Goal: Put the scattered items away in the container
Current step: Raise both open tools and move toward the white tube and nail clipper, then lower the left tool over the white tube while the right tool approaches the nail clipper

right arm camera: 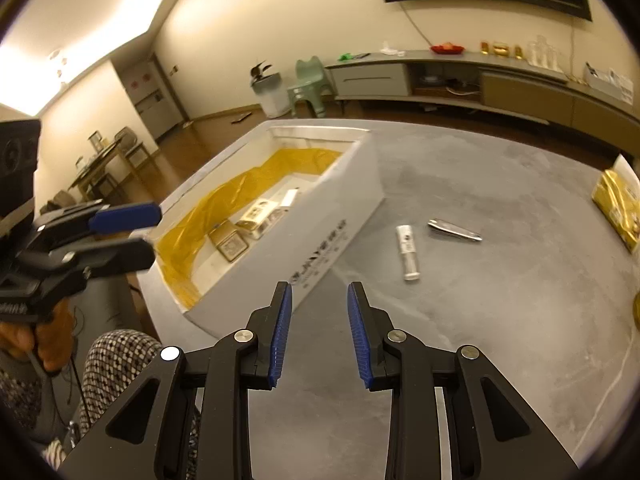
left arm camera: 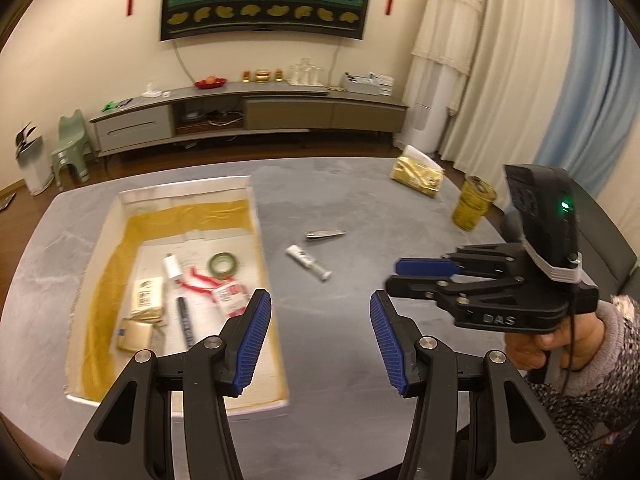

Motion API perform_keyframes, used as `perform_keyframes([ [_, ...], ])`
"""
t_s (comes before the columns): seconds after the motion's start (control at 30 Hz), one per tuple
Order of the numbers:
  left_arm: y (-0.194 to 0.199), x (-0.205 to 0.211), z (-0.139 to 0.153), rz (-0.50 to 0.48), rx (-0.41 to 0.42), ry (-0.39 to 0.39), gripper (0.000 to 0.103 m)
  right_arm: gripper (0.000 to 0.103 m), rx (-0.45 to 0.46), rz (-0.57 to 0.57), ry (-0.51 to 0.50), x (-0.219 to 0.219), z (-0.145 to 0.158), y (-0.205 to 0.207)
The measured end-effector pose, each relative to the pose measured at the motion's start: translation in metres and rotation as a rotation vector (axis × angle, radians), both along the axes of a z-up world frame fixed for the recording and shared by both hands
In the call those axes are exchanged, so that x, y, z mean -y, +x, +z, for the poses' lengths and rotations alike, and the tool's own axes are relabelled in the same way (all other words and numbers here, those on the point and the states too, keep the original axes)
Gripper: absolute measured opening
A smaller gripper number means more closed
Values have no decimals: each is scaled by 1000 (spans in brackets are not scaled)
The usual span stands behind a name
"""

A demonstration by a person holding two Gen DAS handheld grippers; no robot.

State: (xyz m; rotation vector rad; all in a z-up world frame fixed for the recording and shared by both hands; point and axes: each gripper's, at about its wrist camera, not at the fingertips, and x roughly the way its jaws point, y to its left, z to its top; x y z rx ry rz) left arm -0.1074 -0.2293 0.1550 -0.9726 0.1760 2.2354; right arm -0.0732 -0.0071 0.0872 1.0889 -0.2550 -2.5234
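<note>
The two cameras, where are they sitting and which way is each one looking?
Left wrist: sits on the left gripper, looking along its open fingers at the box and grey table; the right gripper and right hand show.
Right wrist: sits on the right gripper, looking across the table at the box's outer side; the left gripper and left hand show.
Both see: the nail clipper and white tube.
</note>
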Motion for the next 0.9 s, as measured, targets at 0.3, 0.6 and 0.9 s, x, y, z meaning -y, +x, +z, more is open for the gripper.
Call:
perform_keyframes([
  [0.3,2,-60,-9,-59,17,-7,53,31,-3,-56,17,-34,0,-6],
  [0.6,-23,-99,-40,-34,67,-9,53,31,9,-64,138,-54,-7,-24],
  [0.9,-65,-123,-85,53,120,-30,53,31,30,-19,231,-61,-33,-56],
])
